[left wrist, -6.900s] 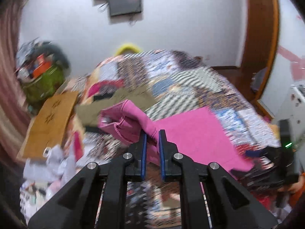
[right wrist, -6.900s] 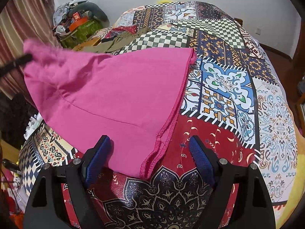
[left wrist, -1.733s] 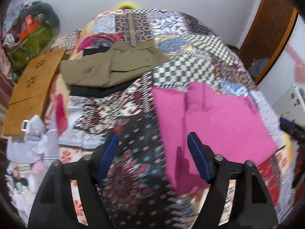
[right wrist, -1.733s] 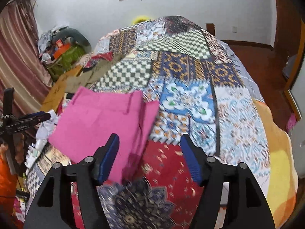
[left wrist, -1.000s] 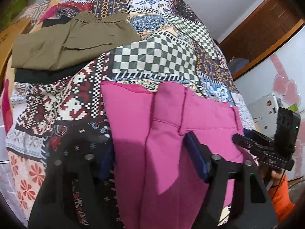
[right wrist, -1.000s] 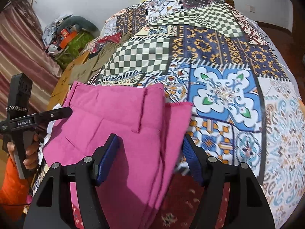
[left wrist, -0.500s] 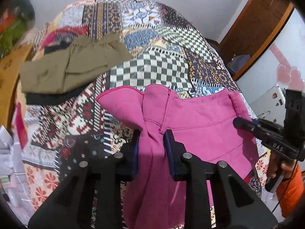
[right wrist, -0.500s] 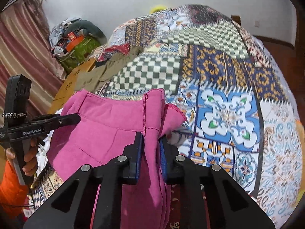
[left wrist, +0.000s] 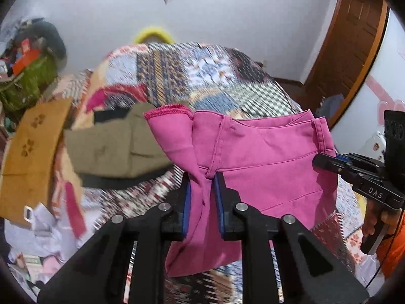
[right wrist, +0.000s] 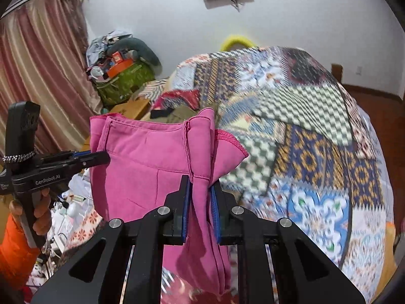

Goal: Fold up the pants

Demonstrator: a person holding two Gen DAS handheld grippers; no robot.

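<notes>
The pink pants point(left wrist: 258, 157) hang folded in the air above the patchwork bed, stretched between both grippers. My left gripper point(left wrist: 202, 197) is shut on one corner of the pants, the cloth bunched between its blue pads. My right gripper point(right wrist: 200, 197) is shut on the other corner of the pink pants point(right wrist: 152, 167). The right gripper shows in the left wrist view point(left wrist: 329, 163), the left gripper in the right wrist view point(right wrist: 96, 155). The lower part of the pants hangs down behind the fingers.
Folded olive pants point(left wrist: 114, 149) lie on a dark garment on the patchwork bedspread point(right wrist: 316, 152). A wooden board point(left wrist: 30, 149) lies at the bed's left side. A cluttered green bag point(right wrist: 124, 81) and curtain point(right wrist: 38, 88) stand left; a wooden door point(left wrist: 349, 50) right.
Both grippers closed on the pants' corners about half a second ago and have since lifted the folded pants off the bed; the view is blurred with motion.
</notes>
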